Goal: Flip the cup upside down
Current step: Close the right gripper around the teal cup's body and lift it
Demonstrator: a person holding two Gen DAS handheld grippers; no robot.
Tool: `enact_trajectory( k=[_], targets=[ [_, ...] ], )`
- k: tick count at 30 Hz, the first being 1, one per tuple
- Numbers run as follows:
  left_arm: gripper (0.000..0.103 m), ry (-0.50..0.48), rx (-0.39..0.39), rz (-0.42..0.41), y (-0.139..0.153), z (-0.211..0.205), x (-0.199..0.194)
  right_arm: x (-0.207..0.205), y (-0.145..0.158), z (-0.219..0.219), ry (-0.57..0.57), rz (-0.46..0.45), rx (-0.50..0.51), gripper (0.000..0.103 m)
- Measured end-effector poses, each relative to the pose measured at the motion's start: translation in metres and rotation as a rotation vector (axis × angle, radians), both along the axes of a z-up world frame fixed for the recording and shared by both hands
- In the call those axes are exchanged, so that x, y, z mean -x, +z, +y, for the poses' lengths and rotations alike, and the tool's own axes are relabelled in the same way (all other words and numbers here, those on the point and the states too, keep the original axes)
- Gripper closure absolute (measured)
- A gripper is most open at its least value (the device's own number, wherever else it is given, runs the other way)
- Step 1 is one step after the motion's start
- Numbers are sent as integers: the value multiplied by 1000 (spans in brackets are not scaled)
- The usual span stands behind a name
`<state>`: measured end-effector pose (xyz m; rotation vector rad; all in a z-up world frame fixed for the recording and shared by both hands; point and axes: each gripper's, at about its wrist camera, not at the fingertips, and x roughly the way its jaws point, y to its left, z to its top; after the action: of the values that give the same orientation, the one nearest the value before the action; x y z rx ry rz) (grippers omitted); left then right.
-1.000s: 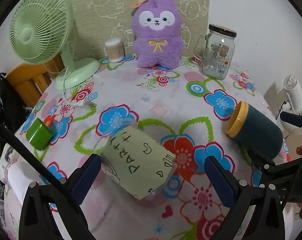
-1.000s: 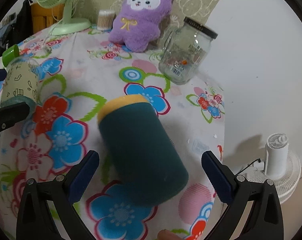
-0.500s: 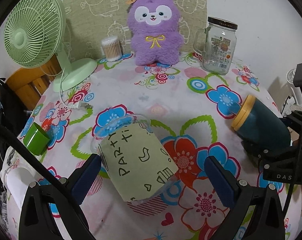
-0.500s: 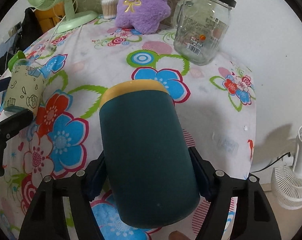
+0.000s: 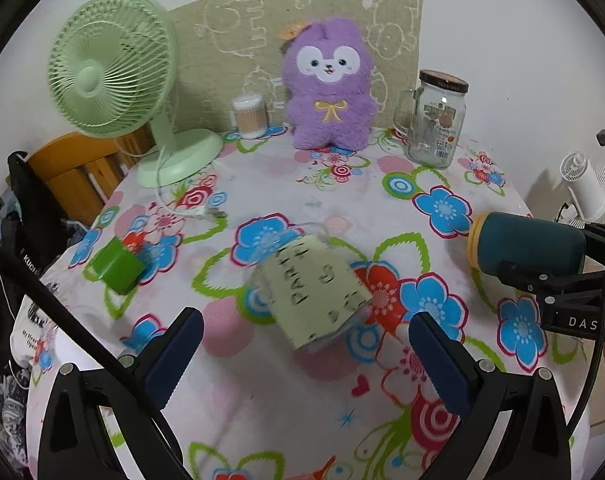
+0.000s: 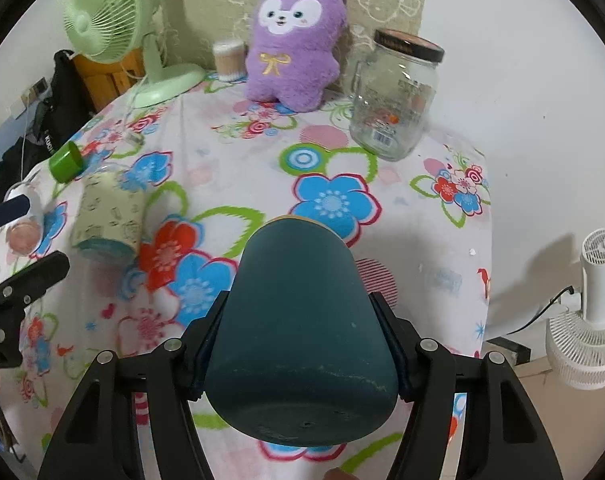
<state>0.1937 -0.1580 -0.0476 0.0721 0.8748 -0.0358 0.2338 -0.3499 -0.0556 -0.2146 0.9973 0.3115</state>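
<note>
My right gripper is shut on a dark teal cup with a yellow rim, held on its side above the flowered tablecloth; the cup also shows at the right of the left wrist view. A pale green paper-sleeved cup marked "PARTY" lies on its side on the table, ahead of my left gripper, which is open and empty. The same cup shows at the left of the right wrist view.
At the back stand a green fan, a cotton-swab pot, a purple plush toy and a glass jar mug. A small green cup lies at the left. The table edge drops off right, with a white fan below.
My right gripper closed on the teal cup and lifted it off the table. My left gripper drew back and up from the paper-sleeved cup, staying open.
</note>
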Motion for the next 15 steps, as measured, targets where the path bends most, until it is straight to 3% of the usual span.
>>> enact_trajectory(
  k=[15],
  targets=[
    [0,38,32,-8,12,52,65,88,22,57,82,-77,-78,35]
  ],
)
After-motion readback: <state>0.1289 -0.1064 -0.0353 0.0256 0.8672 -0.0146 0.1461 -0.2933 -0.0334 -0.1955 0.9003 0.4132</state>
